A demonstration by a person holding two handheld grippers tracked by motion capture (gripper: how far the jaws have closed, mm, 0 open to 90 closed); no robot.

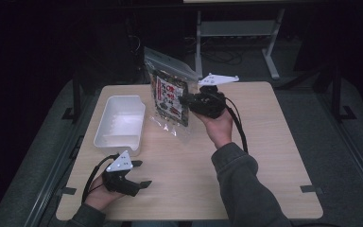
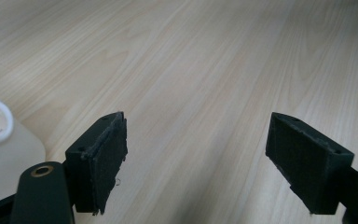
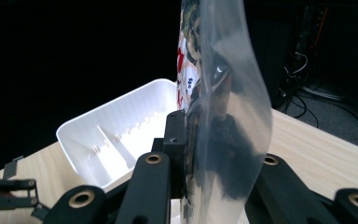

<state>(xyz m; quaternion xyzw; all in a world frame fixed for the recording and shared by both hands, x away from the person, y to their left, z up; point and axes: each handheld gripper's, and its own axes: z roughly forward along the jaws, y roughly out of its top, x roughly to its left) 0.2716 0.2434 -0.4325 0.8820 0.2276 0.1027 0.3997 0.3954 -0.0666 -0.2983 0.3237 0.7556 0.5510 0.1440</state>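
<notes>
the right gripper [image 1: 187, 100] is clamped on a clear plastic snack bag with a printed label [image 1: 169, 98], apparently lifted off the pale wooden worktop [image 1: 264, 142] beside a white plastic tray [image 1: 119, 122]. the left gripper [image 1: 141, 174] rests near the front edge, jaws apart.

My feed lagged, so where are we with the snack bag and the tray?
Done: the right gripper has its jaws clamped on the snack bag, lifted off the table. The left gripper waits open. Probably left: placing the bag in the empty white tray.
</notes>
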